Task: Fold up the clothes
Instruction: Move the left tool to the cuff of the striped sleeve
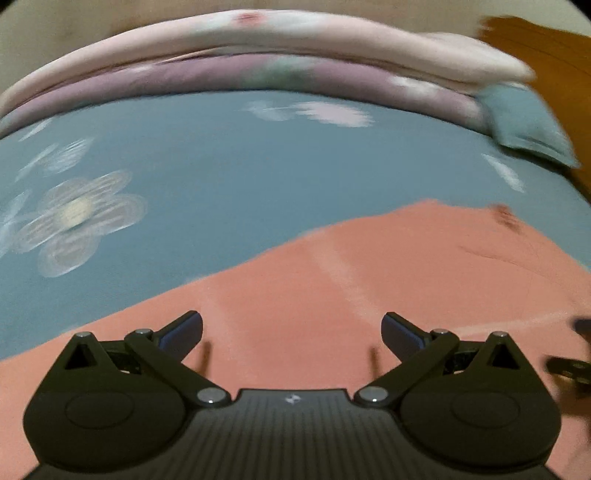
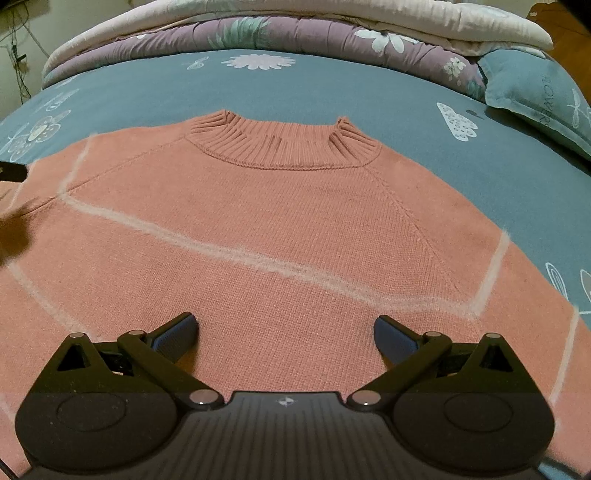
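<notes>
A salmon-pink knitted sweater [image 2: 280, 229] with pale thin stripes lies flat on the bed, its ribbed collar [image 2: 284, 144] pointing away from me. My right gripper [image 2: 286, 332] hovers open over the sweater's body, nothing between its fingers. The left wrist view is motion-blurred: my left gripper [image 1: 291, 330] is open above the sweater [image 1: 369, 280] near its left side, empty. A dark part of the right gripper [image 1: 572, 365] shows at the right edge of the left wrist view, and a dark part of the left gripper [image 2: 13, 171] at the left edge of the right wrist view.
The sweater rests on a blue bedsheet [image 2: 147, 92] with white flower prints. A folded purple and cream quilt [image 2: 295, 33] lies along the far side. A blue pillow [image 2: 539, 88] sits at the far right, with brown wood [image 1: 546, 48] behind it.
</notes>
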